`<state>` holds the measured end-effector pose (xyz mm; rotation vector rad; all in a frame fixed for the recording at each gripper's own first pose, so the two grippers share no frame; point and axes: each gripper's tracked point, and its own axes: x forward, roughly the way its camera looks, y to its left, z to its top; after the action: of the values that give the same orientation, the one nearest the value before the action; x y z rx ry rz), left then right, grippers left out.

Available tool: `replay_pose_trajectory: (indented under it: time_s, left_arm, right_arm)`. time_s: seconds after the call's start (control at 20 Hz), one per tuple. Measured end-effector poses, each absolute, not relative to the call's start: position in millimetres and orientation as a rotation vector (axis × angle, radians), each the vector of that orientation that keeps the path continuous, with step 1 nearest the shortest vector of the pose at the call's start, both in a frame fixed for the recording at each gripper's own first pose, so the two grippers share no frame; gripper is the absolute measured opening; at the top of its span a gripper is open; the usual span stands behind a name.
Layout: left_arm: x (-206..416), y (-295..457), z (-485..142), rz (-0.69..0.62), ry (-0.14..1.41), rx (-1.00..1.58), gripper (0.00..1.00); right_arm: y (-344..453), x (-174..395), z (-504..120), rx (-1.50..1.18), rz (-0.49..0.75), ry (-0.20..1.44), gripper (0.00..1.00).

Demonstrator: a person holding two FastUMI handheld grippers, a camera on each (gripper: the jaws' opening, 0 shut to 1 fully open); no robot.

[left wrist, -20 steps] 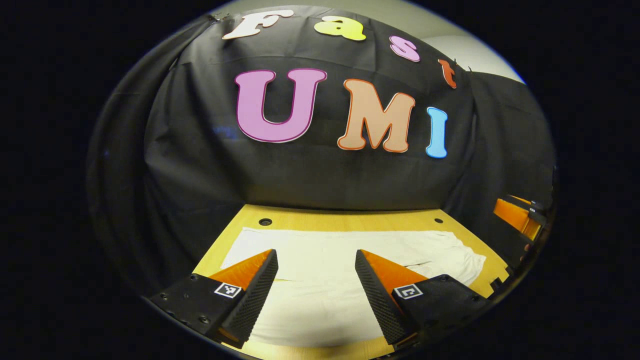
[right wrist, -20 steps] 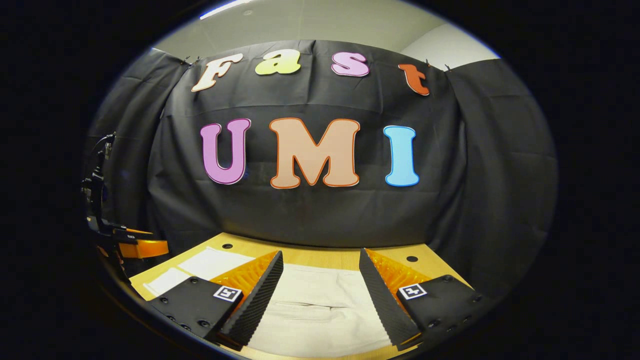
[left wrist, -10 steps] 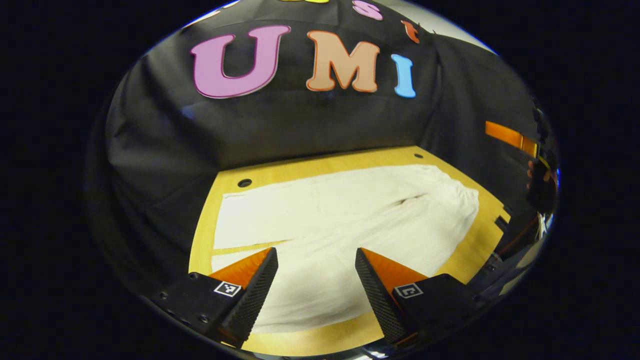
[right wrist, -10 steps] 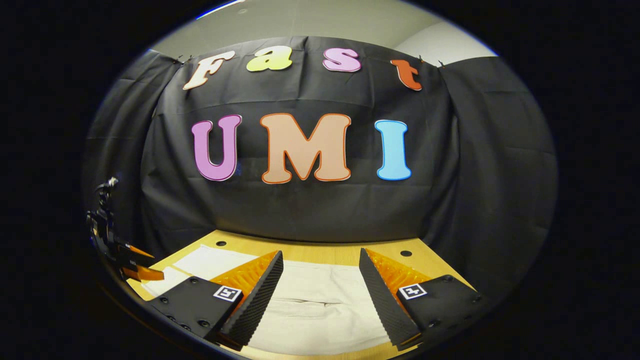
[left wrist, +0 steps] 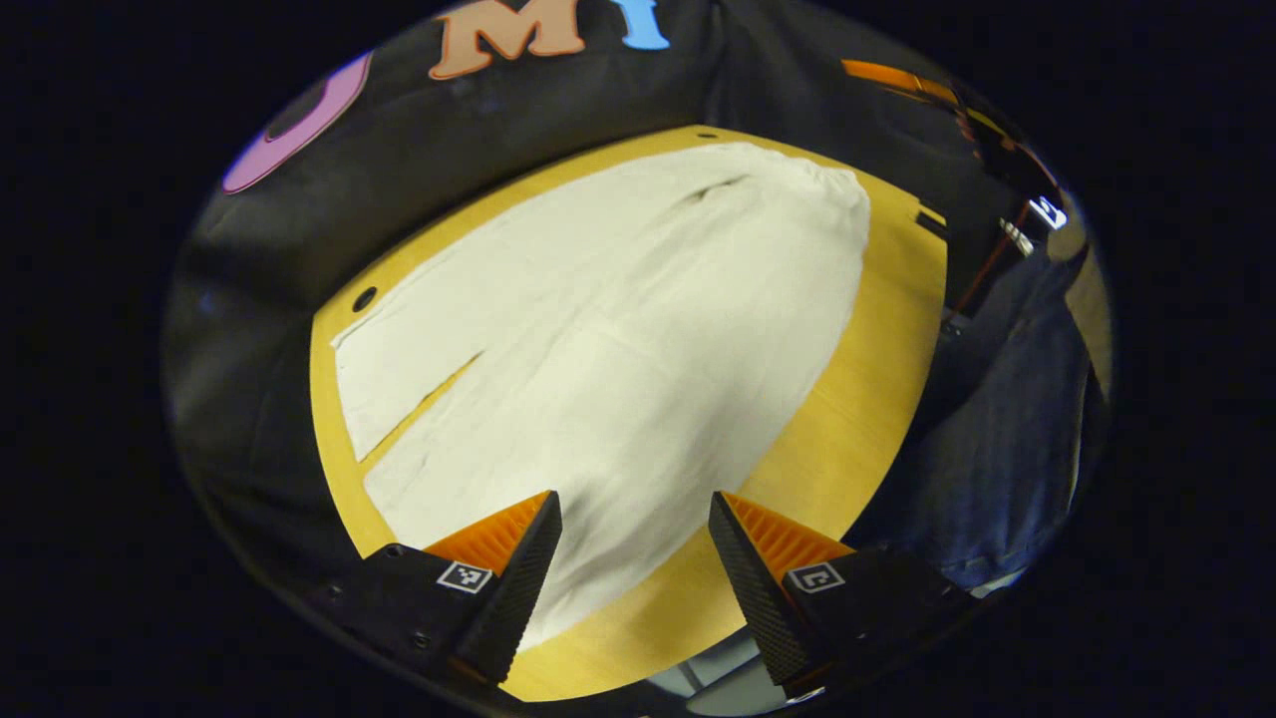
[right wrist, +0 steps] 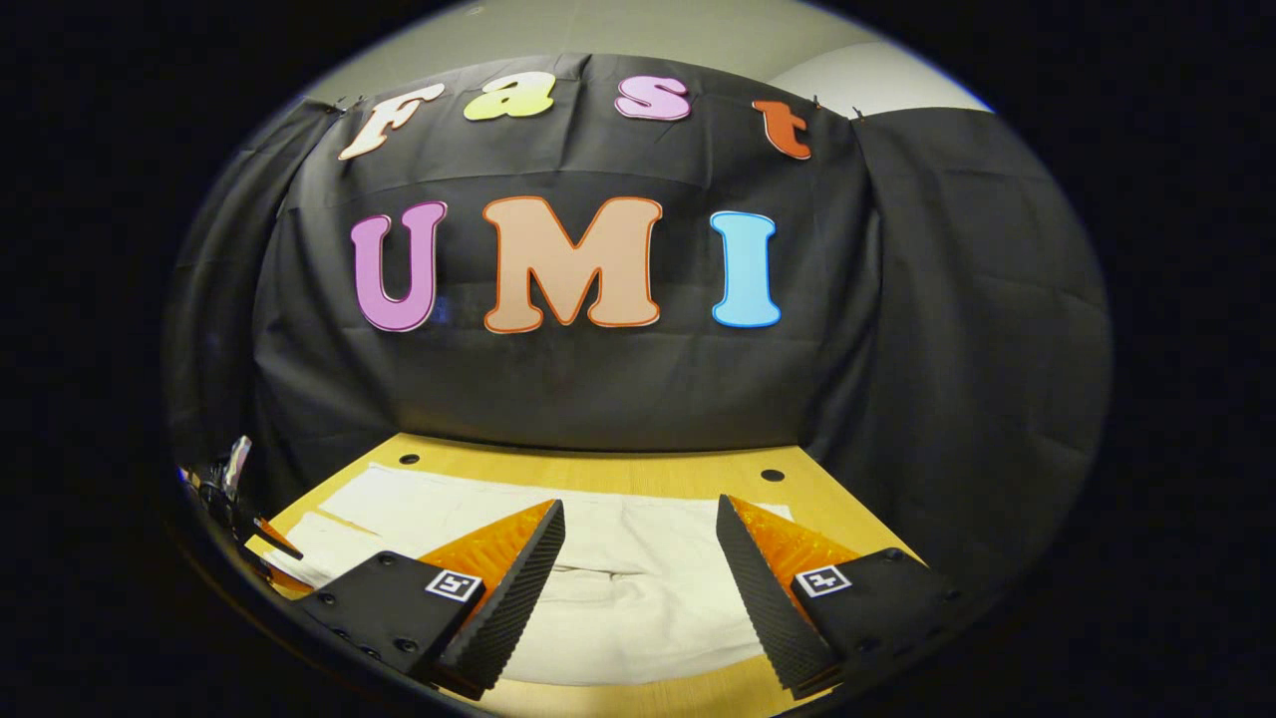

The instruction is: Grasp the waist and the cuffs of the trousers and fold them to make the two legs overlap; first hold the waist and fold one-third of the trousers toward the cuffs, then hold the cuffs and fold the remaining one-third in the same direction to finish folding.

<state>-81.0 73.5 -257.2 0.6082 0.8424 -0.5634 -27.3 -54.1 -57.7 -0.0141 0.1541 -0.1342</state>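
White trousers lie spread flat on the yellow wooden table. In the left gripper view the two legs run toward the left with a narrow gap between them, and the waist sits at the upper right. My left gripper hangs open above the near leg's edge, with nothing between its fingers. In the right gripper view the trousers lie below my right gripper, which is open and holds nothing. The right gripper also shows past the waist in the left gripper view.
The black cloth wall closes the back and sides of the table. Small round holes sit near the table's far corners. A person's dark blue clothing stands at the table's near side. The left gripper shows at the far left.
The left gripper view has tipped steeply down and turned, now looking over the whole trousers from above. The right gripper has tilted down slightly, so more table shows. Both stay open.
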Motion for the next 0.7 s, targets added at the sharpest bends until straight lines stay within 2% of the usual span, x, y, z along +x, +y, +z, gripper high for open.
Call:
replay_pose_trajectory:
  time_s: [0.4, 0.7]
  left_arm:
    - [-118.0, 111.8, -285.8, -0.670, 1.055, 0.816, 0.91]
    - [-122.8, 127.4, -291.5, -0.699, 1.136, 0.870, 0.91]
  right_arm:
    - [-63.0, -32.2, -78.3, -0.019, -0.160, 0.211, 0.98]
    - [-68.4, -31.9, -86.6, -0.042, -0.173, 0.234, 0.98]
